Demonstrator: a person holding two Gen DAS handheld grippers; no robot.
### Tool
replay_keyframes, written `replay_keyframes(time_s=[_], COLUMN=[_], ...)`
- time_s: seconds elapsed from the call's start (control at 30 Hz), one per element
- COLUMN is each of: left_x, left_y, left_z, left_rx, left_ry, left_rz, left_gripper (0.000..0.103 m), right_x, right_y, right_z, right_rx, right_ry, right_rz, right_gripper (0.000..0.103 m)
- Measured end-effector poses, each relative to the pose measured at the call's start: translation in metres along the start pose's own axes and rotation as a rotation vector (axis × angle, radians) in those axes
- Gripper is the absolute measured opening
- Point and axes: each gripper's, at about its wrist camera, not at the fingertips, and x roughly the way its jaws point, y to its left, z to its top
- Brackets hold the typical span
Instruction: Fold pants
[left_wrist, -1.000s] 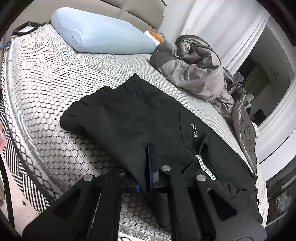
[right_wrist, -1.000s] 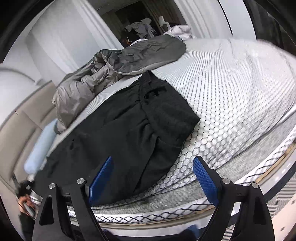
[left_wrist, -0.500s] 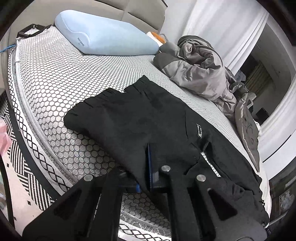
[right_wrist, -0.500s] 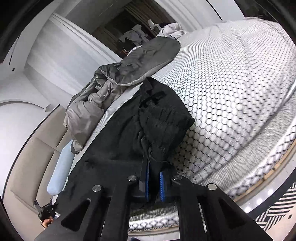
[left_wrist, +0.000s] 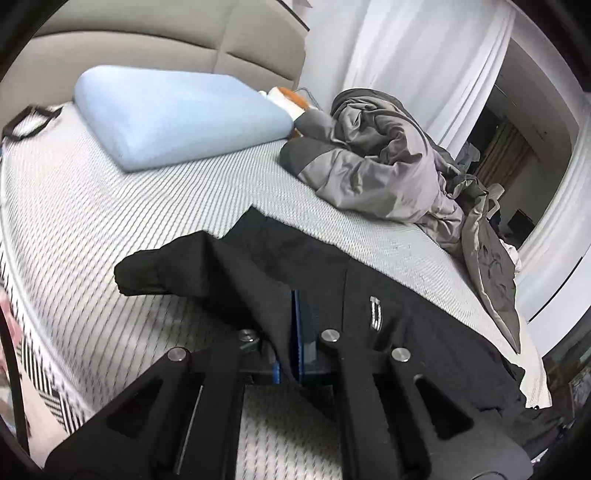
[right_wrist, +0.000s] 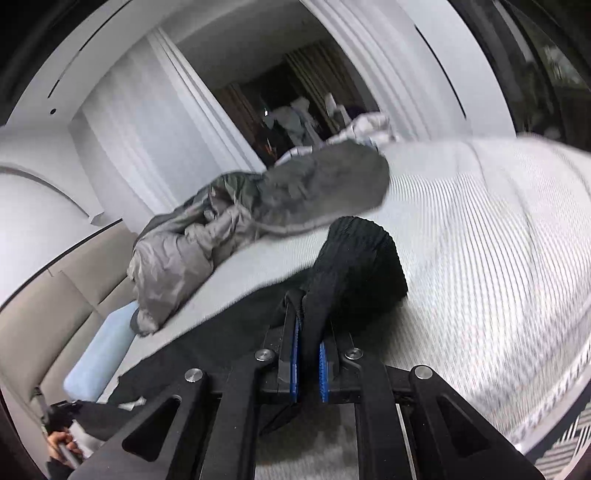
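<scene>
Fingers of the left gripper (left_wrist: 295, 332) pinch the near edge of the black pants (left_wrist: 332, 280), lifting it off the bed (left_wrist: 110, 206); the rest drapes away toward the blue pillow (left_wrist: 177, 114) and grey jacket (left_wrist: 388, 166). Further right, the right gripper (right_wrist: 308, 354) clamps a bunched fold of the pants' other end. The garment's long axis runs between the two grips, so both hands can carry that edge across.

You've got a bed (left_wrist: 110, 206) with a honeycomb-mesh cover, a beige padded headboard (left_wrist: 155, 40), white curtains (left_wrist: 413, 55) behind it, and a dark doorway (right_wrist: 273, 107) off past them. Black-and-white patterned floor (left_wrist: 55, 398) alongside.
</scene>
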Motion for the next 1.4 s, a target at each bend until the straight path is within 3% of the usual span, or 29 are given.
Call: replay_keyframes(time_s=[0.3, 0.5, 0.63, 0.67, 0.7, 0.73, 0.77, 0.8, 0.87, 0.93, 1.0, 1.07, 1.2, 1.4], left_x=[0.092, 0.182, 0.241, 0.252, 0.263, 0.272, 0.276, 0.276, 0.265, 0.249, 0.232, 0.208, 0.164, 0.130], left_y=[-0.046, -0.068, -0.079, -0.081, -0.083, -0.084, -0.083, -0.080, -0.076, -0.074, -0.074, -0.078, -0.091, -0.108], left_z=[0.075, 0.110, 0.116, 0.116, 0.116, 0.116, 0.116, 0.115, 0.114, 0.109, 0.104, 0.094, 0.068, 0.005], left_rx=[0.032, 0.039, 0.074, 0.088, 0.105, 0.112, 0.109, 0.094, 0.076, 0.093, 0.109, 0.128, 0.140, 0.156], left_ry=[0.044, 0.106, 0.164, 0.178, 0.197, 0.214, 0.226, 0.222, 0.194, 0.170, 0.148, 0.128, 0.110, 0.159], left_rz=[0.031, 0.069, 0.113, 0.133, 0.154, 0.173, 0.176, 0.168, 0.153, 0.132, 0.116, 0.097, 0.033, 0.018], left_gripper=[0.002, 0.002, 0.003, 0.006, 0.016, 0.041, 0.053, 0.066, 0.075, 0.092, 0.095, 0.101, 0.102, 0.101], right_x=[0.099, 0.193, 0.253, 0.269, 0.288, 0.298, 0.314, 0.321, 0.325, 0.314, 0.299, 0.280, 0.244, 0.203], right_y=[0.042, 0.061, 0.066, 0.066, 0.066, 0.065, 0.064, 0.063, 0.064, 0.068, 0.073, 0.077, 0.079, 0.079], right_z=[0.067, 0.096, 0.105, 0.106, 0.107, 0.105, 0.104, 0.102, 0.096, 0.088, 0.080, 0.072, 0.052, 0.014], right_rx=[-0.047, -0.083, -0.100, -0.105, -0.114, -0.121, -0.123, -0.124, -0.136, -0.166, -0.194, -0.204, -0.189, -0.117], right_ry=[-0.030, 0.020, 0.075, 0.098, 0.136, 0.162, 0.204, 0.227, 0.245, 0.217, 0.192, 0.184, 0.195, 0.248], right_rz=[-0.057, -0.115, -0.167, -0.183, -0.206, -0.221, -0.245, -0.260, -0.268, -0.241, -0.222, -0.181, -0.120, -0.073], right_gripper=[0.007, 0.007, 0.008, 0.008, 0.010, 0.014, 0.016, 0.022, 0.039, 0.085, 0.102, 0.102, 0.103, 0.103])
